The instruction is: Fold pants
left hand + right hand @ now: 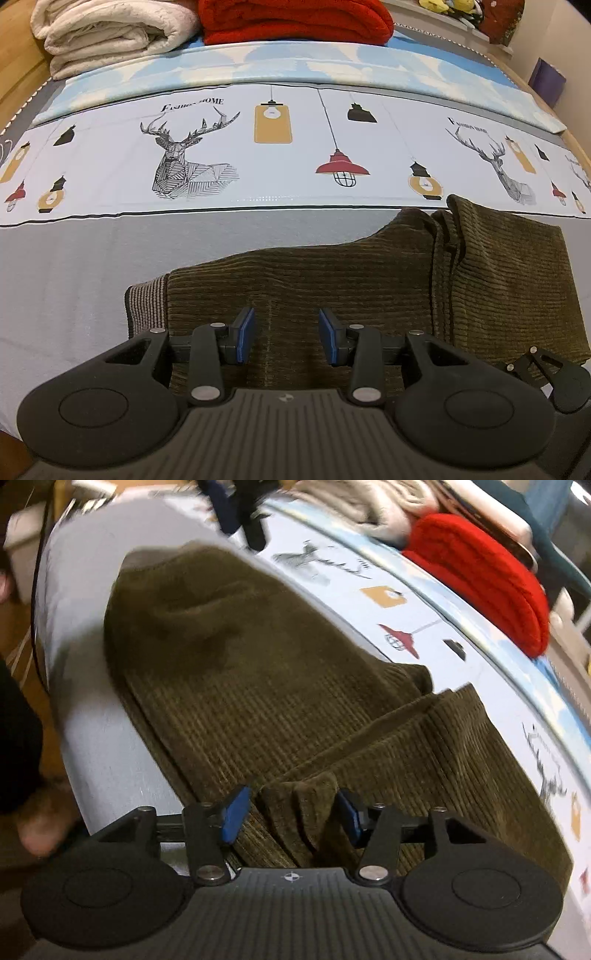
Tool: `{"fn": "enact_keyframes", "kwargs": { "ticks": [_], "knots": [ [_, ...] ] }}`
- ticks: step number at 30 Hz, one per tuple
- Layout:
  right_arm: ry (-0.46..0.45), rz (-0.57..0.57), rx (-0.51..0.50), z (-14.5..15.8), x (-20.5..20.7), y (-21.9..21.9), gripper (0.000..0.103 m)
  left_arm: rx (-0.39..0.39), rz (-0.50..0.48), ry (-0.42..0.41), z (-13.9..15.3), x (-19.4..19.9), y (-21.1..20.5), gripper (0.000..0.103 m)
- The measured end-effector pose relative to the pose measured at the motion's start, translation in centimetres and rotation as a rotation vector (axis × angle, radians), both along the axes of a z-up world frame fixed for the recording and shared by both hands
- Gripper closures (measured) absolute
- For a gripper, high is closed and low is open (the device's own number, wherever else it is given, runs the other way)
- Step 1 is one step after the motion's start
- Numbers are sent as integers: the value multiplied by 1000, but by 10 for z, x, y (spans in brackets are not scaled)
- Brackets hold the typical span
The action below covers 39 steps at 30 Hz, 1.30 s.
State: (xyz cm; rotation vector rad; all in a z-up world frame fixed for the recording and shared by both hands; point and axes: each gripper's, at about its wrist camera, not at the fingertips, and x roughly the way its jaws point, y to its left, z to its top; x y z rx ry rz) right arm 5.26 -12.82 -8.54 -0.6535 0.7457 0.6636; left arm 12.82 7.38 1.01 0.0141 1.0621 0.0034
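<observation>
Olive corduroy pants [332, 273] lie on the grey part of the bed, with a striped waistband lining [146, 302] showing at their left end and a folded layer [509, 266] on the right. My left gripper [287, 334] is open just above the pants, holding nothing. In the right wrist view the pants [240, 686] stretch away to the upper left. My right gripper [291, 818] is open, with a bunched fold of the cloth [299, 812] between its blue pads. Part of the right gripper [550, 373] shows at the lower right of the left wrist view.
A printed sheet with deer and lamps [258, 147] runs across the bed behind the pants. A folded white blanket [107, 33] and a red blanket [295, 18] lie at the far edge. The red blanket [487, 579] also shows in the right wrist view. The bed's left edge [62, 701] drops to the floor.
</observation>
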Motion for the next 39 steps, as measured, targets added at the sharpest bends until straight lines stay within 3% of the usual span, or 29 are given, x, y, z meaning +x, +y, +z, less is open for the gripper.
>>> {"fn": "enact_keyframes", "kwargs": {
  "ticks": [1, 3, 5, 7, 10, 13, 15, 18, 20, 22, 25, 28, 30, 32, 34, 35, 39],
  "knots": [
    [-9, 11, -23, -1, -2, 3, 49, -1, 2, 0, 0, 0, 1, 61],
    [-4, 15, -46, -1, 1, 5, 70, -4, 2, -3, 1, 0, 3, 61],
    [13, 5, -25, 5, 7, 0, 79, -8, 1, -6, 2, -1, 4, 61],
    [14, -27, 32, 22, 14, -9, 80, -13, 0, -10, 4, -2, 4, 61],
    [-88, -73, 104, 60, 11, -24, 81, -19, -2, -16, 6, -3, 4, 61],
    [-145, -35, 156, 83, -7, -37, 80, -16, -7, -15, 6, -2, 1, 61],
    [-133, 15, 117, 74, -19, -37, 79, -10, -9, -12, 5, -1, -2, 61],
    [-1, 57, -4, 32, -26, -32, 72, -6, -11, -6, 3, 2, -7, 61],
    [10, 78, -79, 15, -33, -33, 72, -6, -17, -5, 3, 3, -12, 61],
    [-7, 68, -27, 25, -36, -44, 70, -5, -31, -6, 3, 4, -19, 61],
    [-24, -65, 167, 58, -28, -82, 51, 2, -46, -3, 0, 8, -29, 61],
    [-14, -279, 262, 69, -10, -131, 50, 5, -56, 1, -1, 12, -39, 61],
    [7, -433, 245, 62, 0, -161, 50, 7, -70, 3, -3, 15, -47, 61],
    [39, -588, 158, 45, 8, -190, 50, 9, -88, 5, -4, 18, -57, 61],
    [145, -701, 5, 13, 14, -217, 50, 13, -104, 7, -6, 20, -66, 61],
    [178, -721, -9, 3, 13, -229, 45, 14, -109, 8, -7, 22, -71, 61],
    [184, -756, 135, 15, 10, -251, 47, 16, -130, 11, -10, 28, -88, 61]
  ]
}}
